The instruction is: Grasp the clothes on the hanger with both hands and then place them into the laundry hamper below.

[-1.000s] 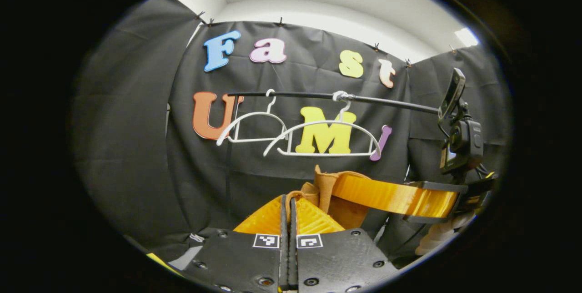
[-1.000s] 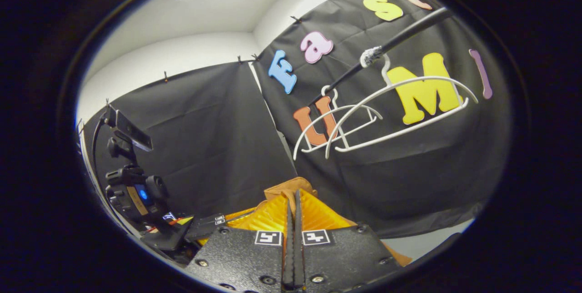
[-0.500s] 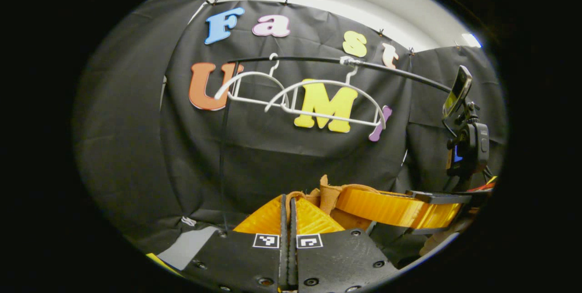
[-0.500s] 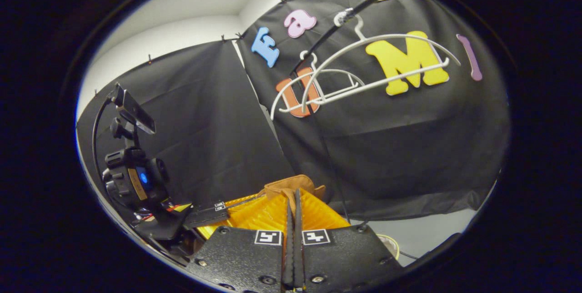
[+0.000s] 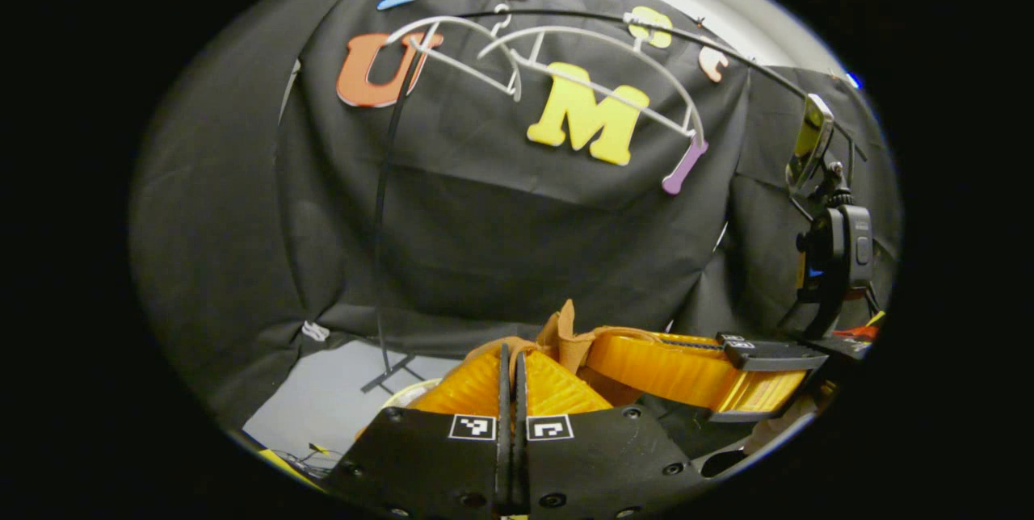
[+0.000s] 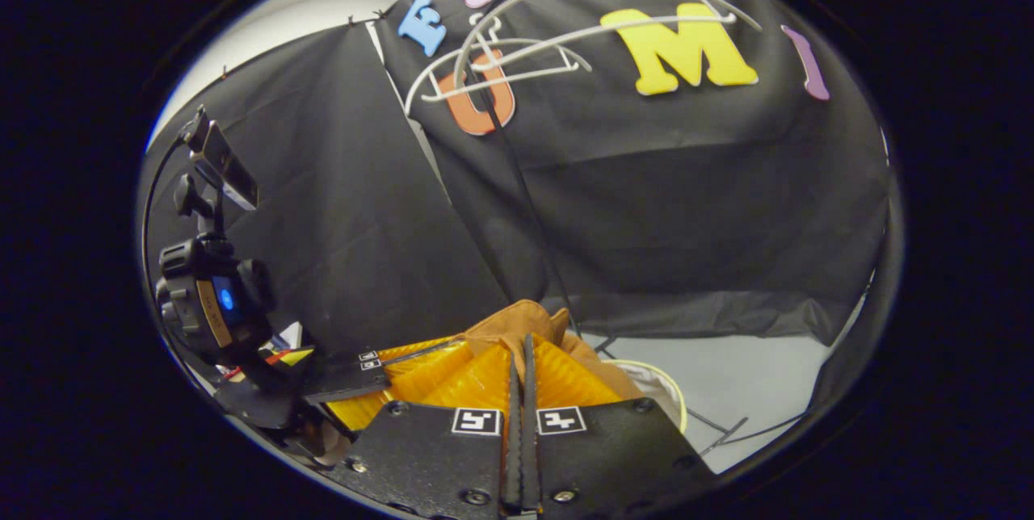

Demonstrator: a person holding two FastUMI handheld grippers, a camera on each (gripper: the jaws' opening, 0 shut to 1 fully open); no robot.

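A tan-brown garment (image 5: 565, 325) hangs free of the hangers, pinched between both grippers. My left gripper (image 5: 510, 352) is shut on one fold of it at the bottom of the left gripper view. The right gripper (image 5: 614, 350) reaches in from the right there and clamps the same cloth. In the right gripper view, my right gripper (image 6: 521, 341) is shut on the garment (image 6: 517, 316), and the left gripper (image 6: 380, 366) lies close on its left. A pale hamper rim (image 5: 404, 392) (image 6: 666, 383) peeks out just below the fingers.
Two bare white hangers (image 5: 582, 28) (image 6: 565, 41) hang on a black rail high overhead. The rack's thin black pole (image 5: 380, 221) (image 6: 525, 197) runs down to feet on the grey floor (image 5: 339, 399) (image 6: 743, 375). Black cloth walls close in behind.
Both grippers have come down together with the garment held. The hangers and rail have slid up in both views, and the floor and hamper rim have come into sight.
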